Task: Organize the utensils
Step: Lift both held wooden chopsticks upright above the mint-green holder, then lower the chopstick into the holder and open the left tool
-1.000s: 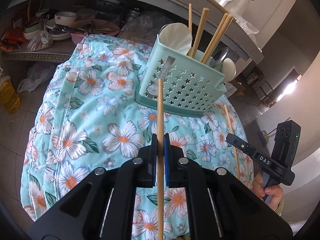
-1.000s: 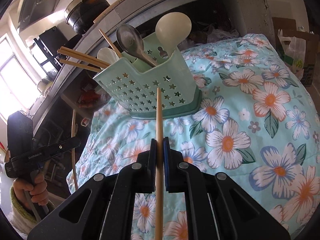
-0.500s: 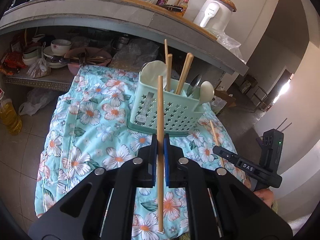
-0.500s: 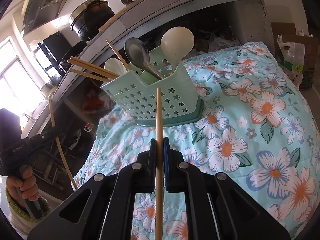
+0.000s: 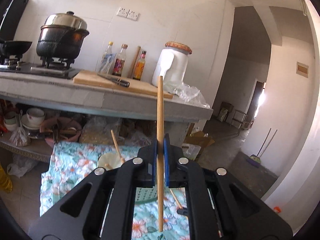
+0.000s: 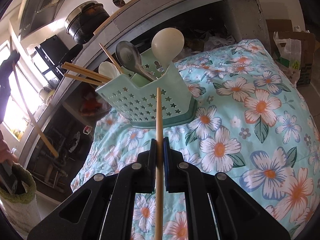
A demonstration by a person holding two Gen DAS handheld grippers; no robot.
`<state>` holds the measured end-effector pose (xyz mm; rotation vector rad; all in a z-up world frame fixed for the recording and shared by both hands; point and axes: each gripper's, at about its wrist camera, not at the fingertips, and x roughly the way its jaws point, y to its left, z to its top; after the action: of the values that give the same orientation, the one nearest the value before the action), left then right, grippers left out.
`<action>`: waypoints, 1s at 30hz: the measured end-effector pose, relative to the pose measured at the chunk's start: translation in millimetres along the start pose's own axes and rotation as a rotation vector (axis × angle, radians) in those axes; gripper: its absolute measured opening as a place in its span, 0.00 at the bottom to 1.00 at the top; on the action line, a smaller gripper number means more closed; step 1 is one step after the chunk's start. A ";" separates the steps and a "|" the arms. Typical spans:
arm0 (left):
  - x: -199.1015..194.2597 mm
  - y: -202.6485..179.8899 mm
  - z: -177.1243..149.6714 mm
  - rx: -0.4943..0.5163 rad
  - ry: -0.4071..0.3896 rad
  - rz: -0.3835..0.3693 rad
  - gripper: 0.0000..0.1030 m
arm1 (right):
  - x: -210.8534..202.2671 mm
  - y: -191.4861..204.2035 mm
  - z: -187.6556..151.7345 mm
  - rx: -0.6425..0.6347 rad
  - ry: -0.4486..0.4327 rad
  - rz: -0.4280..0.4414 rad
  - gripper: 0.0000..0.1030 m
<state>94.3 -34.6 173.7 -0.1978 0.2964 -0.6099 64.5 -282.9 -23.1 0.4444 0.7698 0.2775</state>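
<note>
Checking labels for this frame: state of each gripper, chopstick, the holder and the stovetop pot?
left gripper: shut on a chopstick
left chopstick: clamped, near upright
right gripper: shut on a chopstick
right chopstick: clamped, tip toward the holder
utensil holder: upright on the floral cloth, holding spoons and chopsticks
black pot: lidded, on the stove

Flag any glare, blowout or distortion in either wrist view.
Left wrist: doorway at right blown out, hot spot on wall top left, counter edge bowed by fisheye. Right wrist: window at left overexposed, washing out the other chopstick; floral cloth sharp.
</note>
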 end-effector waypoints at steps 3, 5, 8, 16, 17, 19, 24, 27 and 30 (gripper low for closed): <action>13.3 -4.5 16.6 0.015 -0.074 0.006 0.05 | 1.0 0.2 0.3 0.000 0.004 -0.004 0.07; 23.6 -9.0 25.2 0.048 -0.130 0.043 0.05 | 1.3 0.2 0.9 0.001 0.004 -0.005 0.07; 48.3 -4.1 32.8 0.027 -0.164 0.074 0.05 | 1.0 1.0 1.7 -0.001 0.002 -0.005 0.07; 105.1 14.7 20.8 0.017 -0.159 0.198 0.05 | -4.4 -2.7 2.7 0.004 -0.008 -0.009 0.07; 111.1 16.1 18.3 0.017 -0.153 0.206 0.05 | -5.2 -3.5 2.7 0.006 -0.009 -0.010 0.07; 121.0 18.0 12.5 0.025 -0.145 0.230 0.05 | -6.5 -4.8 2.8 0.009 -0.012 -0.011 0.07; 140.3 22.7 -0.3 0.048 -0.127 0.272 0.05 | -7.8 -7.2 2.8 0.013 -0.014 -0.010 0.07; 149.3 25.7 -7.2 0.055 -0.113 0.290 0.05 | -8.2 -8.3 2.9 0.016 -0.015 -0.011 0.07; 156.0 27.9 -14.0 0.062 -0.098 0.305 0.05 | -8.8 -8.4 3.0 0.016 -0.016 -0.012 0.07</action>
<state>226.1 -105.3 119.6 -0.1186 0.2072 -0.3061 61.3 -294.5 -19.9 0.4563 0.7592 0.2566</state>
